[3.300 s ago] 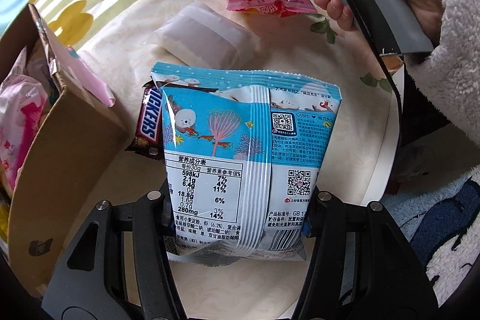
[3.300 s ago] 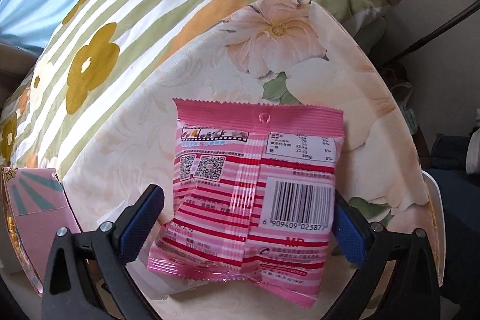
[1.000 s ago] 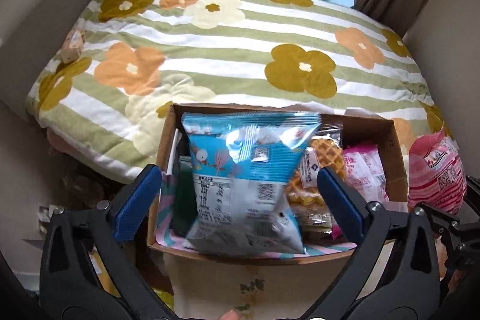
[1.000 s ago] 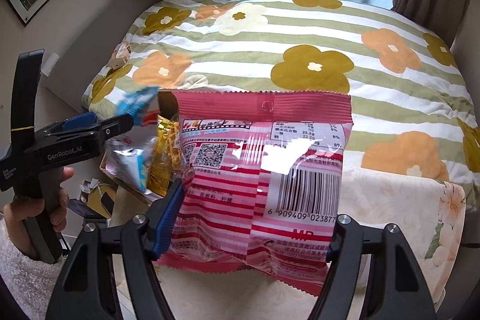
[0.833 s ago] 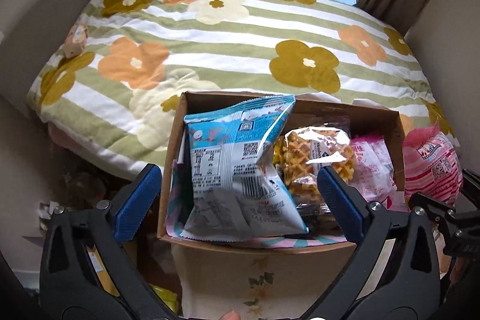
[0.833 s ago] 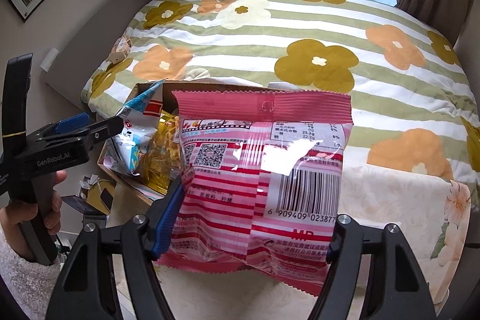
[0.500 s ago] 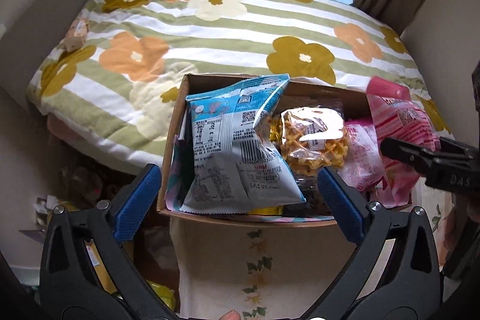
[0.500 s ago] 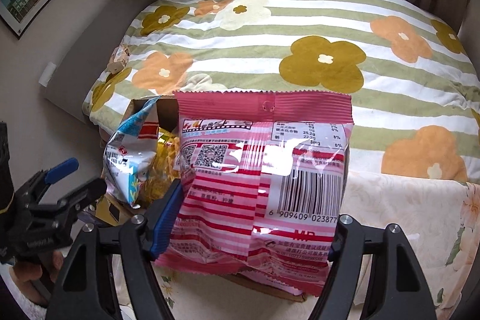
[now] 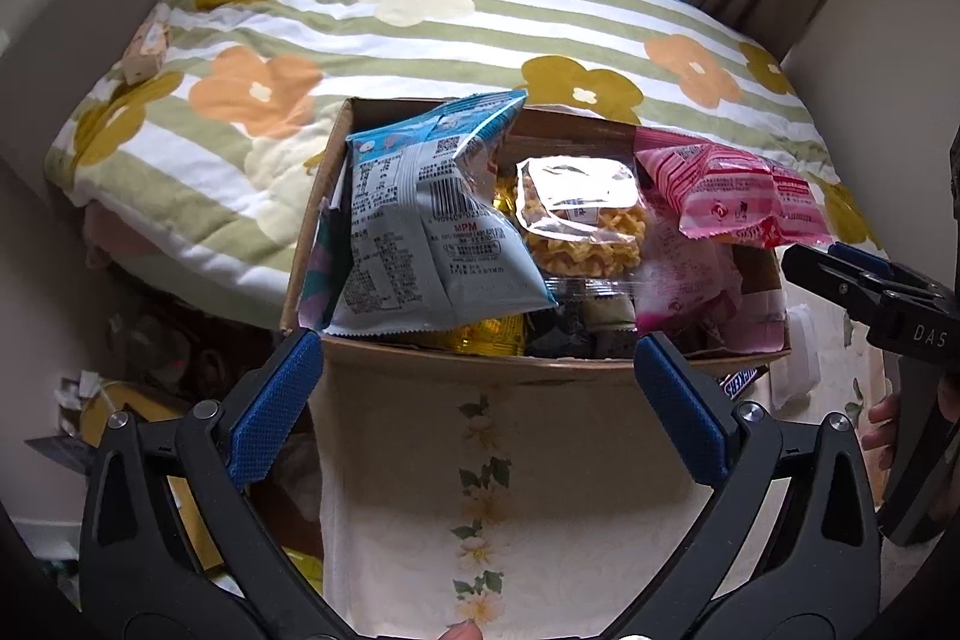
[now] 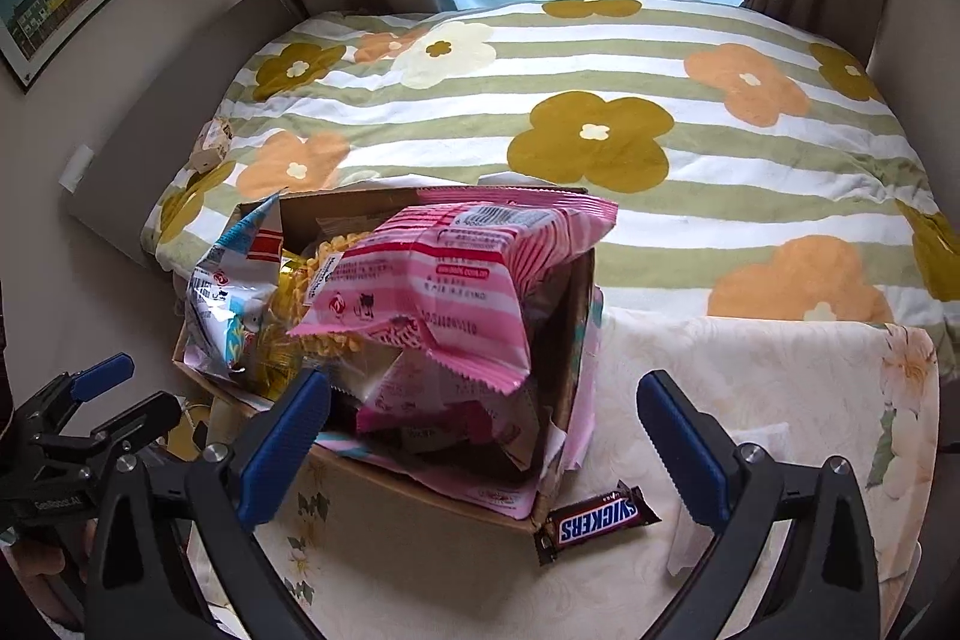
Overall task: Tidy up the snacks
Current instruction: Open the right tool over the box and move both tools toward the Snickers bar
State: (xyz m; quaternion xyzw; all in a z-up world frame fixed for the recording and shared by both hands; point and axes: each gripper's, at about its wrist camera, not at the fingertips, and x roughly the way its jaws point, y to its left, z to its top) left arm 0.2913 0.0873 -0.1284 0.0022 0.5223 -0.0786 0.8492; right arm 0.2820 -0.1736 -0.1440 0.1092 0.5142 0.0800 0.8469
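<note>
A cardboard box (image 9: 480, 370) (image 10: 456, 496) stands on the cloth-covered table, full of snack bags. A blue and white bag (image 9: 432, 232) (image 10: 222, 304) leans at its left side. A pink striped bag (image 9: 732, 196) (image 10: 444, 274) lies on top at its right. A waffle pack (image 9: 579, 214) sits between them. My left gripper (image 9: 480, 400) is open and empty in front of the box. My right gripper (image 10: 480, 436) is open and empty, just right of the box; it also shows in the left wrist view (image 9: 864, 280).
A Snickers bar (image 10: 594, 520) (image 9: 741, 382) lies on the table by the box's right corner, with a clear white packet (image 10: 756, 436) further right. A flowered striped quilt (image 10: 600, 112) covers the bed behind. Clutter lies on the floor at left (image 9: 138, 370).
Both grippers have opened and let go: the blue bag dropped into the box first, then the pink bag landed on top at the right. Both grippers have drawn back.
</note>
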